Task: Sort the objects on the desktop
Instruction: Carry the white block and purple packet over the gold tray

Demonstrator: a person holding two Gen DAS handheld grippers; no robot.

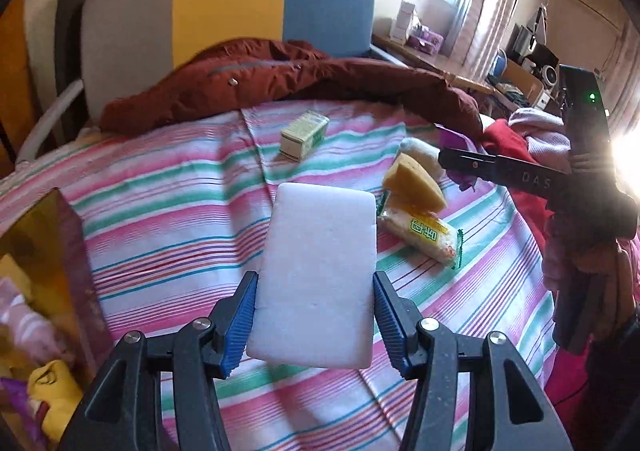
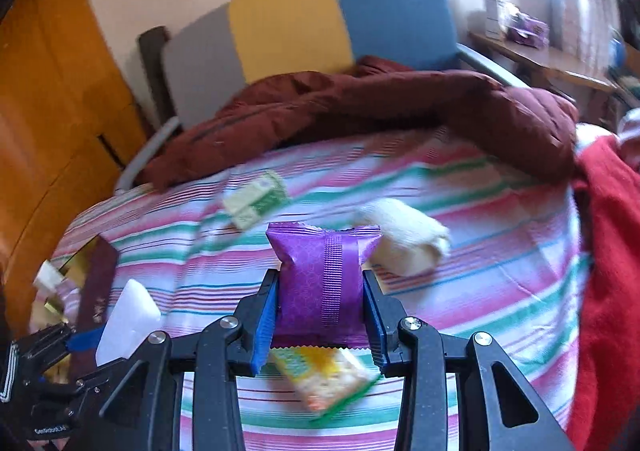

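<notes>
My left gripper [image 1: 315,285] is shut on a white foam block [image 1: 320,251], held above the striped cloth [image 1: 160,219]. In the right wrist view my right gripper [image 2: 320,281] is shut on a purple snack packet [image 2: 320,275], lifted off the cloth. Under it lies a yellow-green snack packet [image 2: 324,375]; a white roll [image 2: 404,243] and a green-white small box [image 2: 256,197] lie beyond. The left wrist view shows the same box [image 1: 304,135], a yellow sponge wedge [image 1: 416,181] resting on the snack packet [image 1: 430,237], and the right gripper's black finger [image 1: 472,163] at the right.
An open dark-red box [image 1: 68,235] with a gold lining stands at the left edge, with a yellow item [image 1: 52,391] and other things inside. A maroon jacket [image 1: 280,71] lies across the back, before a grey-yellow-blue chair back [image 1: 228,7]. Red cloth [image 2: 608,251] lies at the right.
</notes>
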